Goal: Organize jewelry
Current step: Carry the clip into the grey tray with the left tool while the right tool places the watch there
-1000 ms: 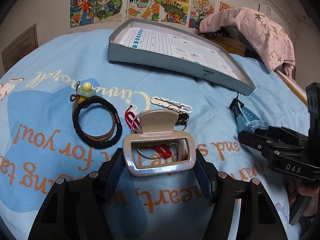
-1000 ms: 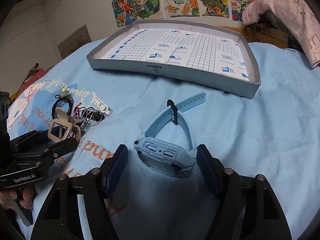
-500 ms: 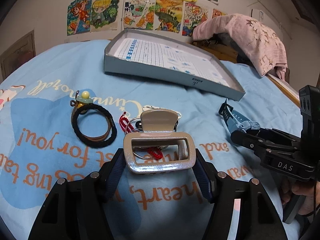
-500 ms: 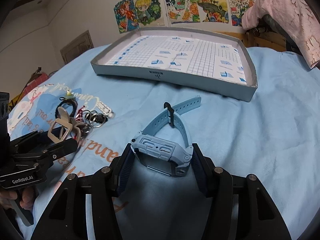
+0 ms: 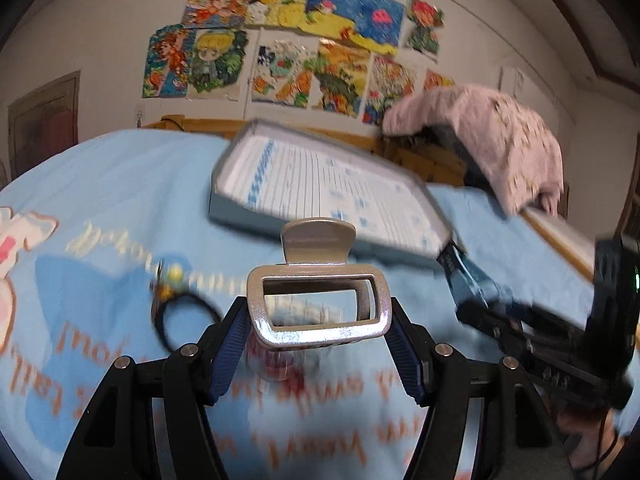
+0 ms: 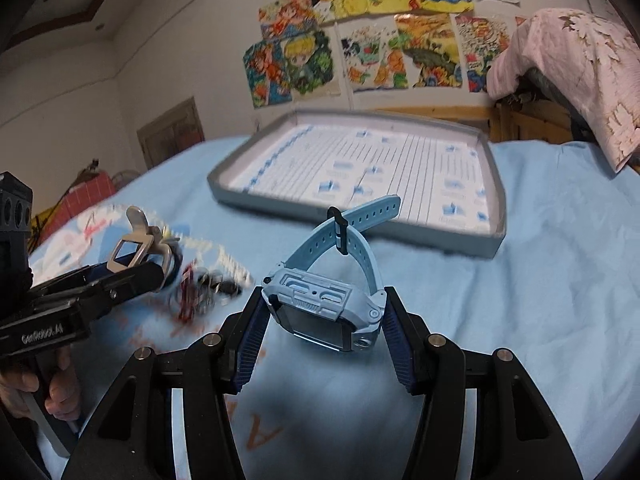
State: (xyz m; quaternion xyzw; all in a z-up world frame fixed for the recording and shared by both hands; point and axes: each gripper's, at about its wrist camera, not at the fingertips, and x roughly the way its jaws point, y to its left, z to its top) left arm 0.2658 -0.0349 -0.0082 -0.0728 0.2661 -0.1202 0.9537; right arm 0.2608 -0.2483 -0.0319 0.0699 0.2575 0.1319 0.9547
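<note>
My left gripper (image 5: 318,320) is shut on a beige-silver hair claw clip (image 5: 318,304) and holds it above the blue bedsheet. My right gripper (image 6: 324,316) is shut on the body of a light blue watch (image 6: 324,308), lifted off the sheet, its strap (image 6: 352,224) arching up behind. Ahead of both lies a grey tray (image 6: 360,220) lined with gridded paper, also seen as the tray (image 5: 320,188) in the left wrist view. The clip (image 6: 132,250) in the left gripper shows at the left of the right wrist view.
On the sheet lie a black hair tie with a green bead (image 5: 180,308), and a heap of metal rings with a red cord (image 6: 204,288). A pink cloth (image 6: 576,76) hangs over furniture at the back right. Posters cover the wall.
Both grippers have risen and tilted up, lifting the clip and the watch off the sheet. The right jaws closed onto the watch body. The tray now sits closer in both views.
</note>
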